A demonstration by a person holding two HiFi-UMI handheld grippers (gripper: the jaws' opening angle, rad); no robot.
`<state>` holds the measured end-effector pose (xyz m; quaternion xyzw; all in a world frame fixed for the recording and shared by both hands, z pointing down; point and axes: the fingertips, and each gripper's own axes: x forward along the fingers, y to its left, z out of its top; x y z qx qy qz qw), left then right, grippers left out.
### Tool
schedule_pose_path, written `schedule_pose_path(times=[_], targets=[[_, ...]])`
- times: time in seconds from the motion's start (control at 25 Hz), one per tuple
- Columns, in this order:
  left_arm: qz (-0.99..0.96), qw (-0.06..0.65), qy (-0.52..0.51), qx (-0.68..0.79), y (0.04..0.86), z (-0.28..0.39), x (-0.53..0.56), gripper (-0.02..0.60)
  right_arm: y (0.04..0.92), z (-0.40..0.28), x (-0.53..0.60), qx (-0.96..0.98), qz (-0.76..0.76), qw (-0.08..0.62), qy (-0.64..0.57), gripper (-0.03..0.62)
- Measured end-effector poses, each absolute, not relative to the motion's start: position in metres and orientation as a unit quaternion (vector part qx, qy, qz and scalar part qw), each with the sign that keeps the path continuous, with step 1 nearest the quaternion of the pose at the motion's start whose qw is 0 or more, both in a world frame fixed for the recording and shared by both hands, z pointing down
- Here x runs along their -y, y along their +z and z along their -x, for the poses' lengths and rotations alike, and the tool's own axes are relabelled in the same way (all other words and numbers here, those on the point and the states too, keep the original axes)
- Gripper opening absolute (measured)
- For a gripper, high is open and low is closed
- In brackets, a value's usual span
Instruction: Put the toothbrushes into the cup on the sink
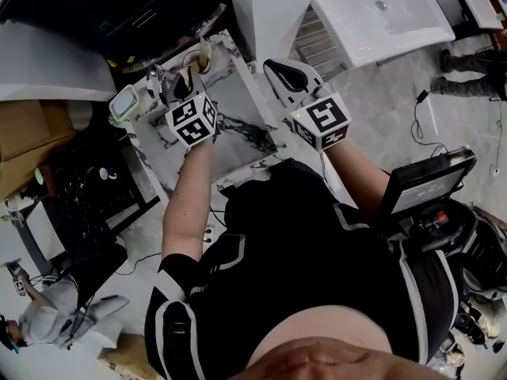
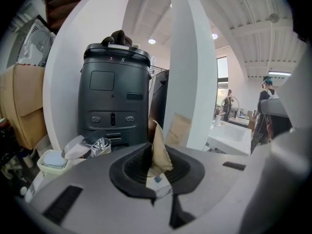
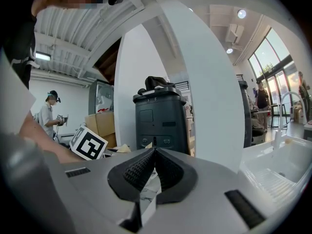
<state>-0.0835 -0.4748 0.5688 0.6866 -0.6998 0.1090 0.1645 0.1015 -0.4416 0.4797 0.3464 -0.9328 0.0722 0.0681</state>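
My left gripper (image 1: 188, 76) (image 2: 157, 156) reaches over the back of the white marble counter (image 1: 238, 101). Its jaws are shut on a tan, paper-wrapped toothbrush (image 2: 159, 150) (image 1: 201, 56) that sticks up out of them. To the left of it stand a small white and green container (image 1: 123, 105) (image 2: 52, 161) and a shiny foil thing (image 2: 100, 146). I cannot make out a cup. My right gripper (image 1: 279, 68) (image 3: 153, 156) hovers over the counter's right edge, its jaws shut with nothing between them.
A black bin-like machine (image 2: 114, 96) stands behind the counter, next to a white pillar (image 2: 190, 82). A white sink basin (image 1: 380, 14) lies at the far right. There is a cardboard box (image 1: 24, 141) on the left, a black device (image 1: 428, 184) on the right, and people farther off.
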Motion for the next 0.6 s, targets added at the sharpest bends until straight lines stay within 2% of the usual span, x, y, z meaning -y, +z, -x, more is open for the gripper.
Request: schedule_pose_path(times=[0.2, 0.36, 0.6], targets=[[-0.689, 0.169, 0.118, 0.695, 0.573, 0.083, 0.472, 0.051, 0.475, -0.104, 0.438, 0.932, -0.35, 0.062, 0.069, 0.024], [-0.694, 0.164, 0.117, 0.692, 0.569, 0.082, 0.468, 0.095, 0.474, -0.105, 0.434, 0.93, -0.354, 0.062, 0.072, 0.023], [-0.683, 0.169, 0.114, 0.701, 0.569, 0.091, 0.47, 0.078, 0.471, -0.105, 0.428, 0.929, -0.358, 0.06, 0.068, 0.025]])
